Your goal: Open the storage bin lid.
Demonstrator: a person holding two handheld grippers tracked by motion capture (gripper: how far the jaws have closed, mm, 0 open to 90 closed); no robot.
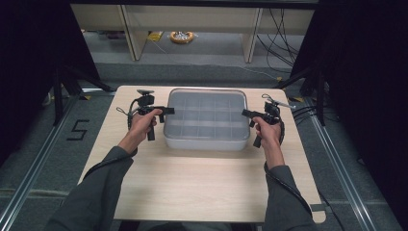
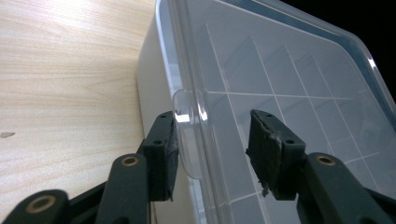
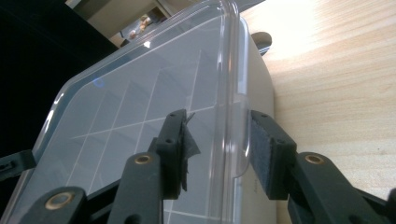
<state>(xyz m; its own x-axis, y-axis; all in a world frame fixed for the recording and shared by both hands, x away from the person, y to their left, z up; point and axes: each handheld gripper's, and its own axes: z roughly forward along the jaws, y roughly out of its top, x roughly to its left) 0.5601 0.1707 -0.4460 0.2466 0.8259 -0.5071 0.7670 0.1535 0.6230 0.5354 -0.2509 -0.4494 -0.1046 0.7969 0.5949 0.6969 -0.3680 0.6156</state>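
A clear-lidded white compartment box (image 1: 207, 142) stands on the wooden table (image 1: 192, 183). My left gripper (image 1: 168, 111) is at the box's left end, my right gripper (image 1: 244, 113) at its right end. In the left gripper view the jaws (image 2: 214, 116) straddle the lid's edge. One pad (image 2: 163, 149) rests against the clear lid tab (image 2: 187, 107), while the other stands over the lid (image 2: 280, 70) with a gap. In the right gripper view the jaws (image 3: 218, 115) straddle the opposite lid rim (image 3: 233, 93), one pad (image 3: 264, 149) at the outer lip.
The box sits toward the table's far half. Bare tabletop lies between the box and the person's forearms. Beyond the table are shelf legs, cables and a yellow roll (image 1: 182, 36) on the floor. Black curtains close off both sides.
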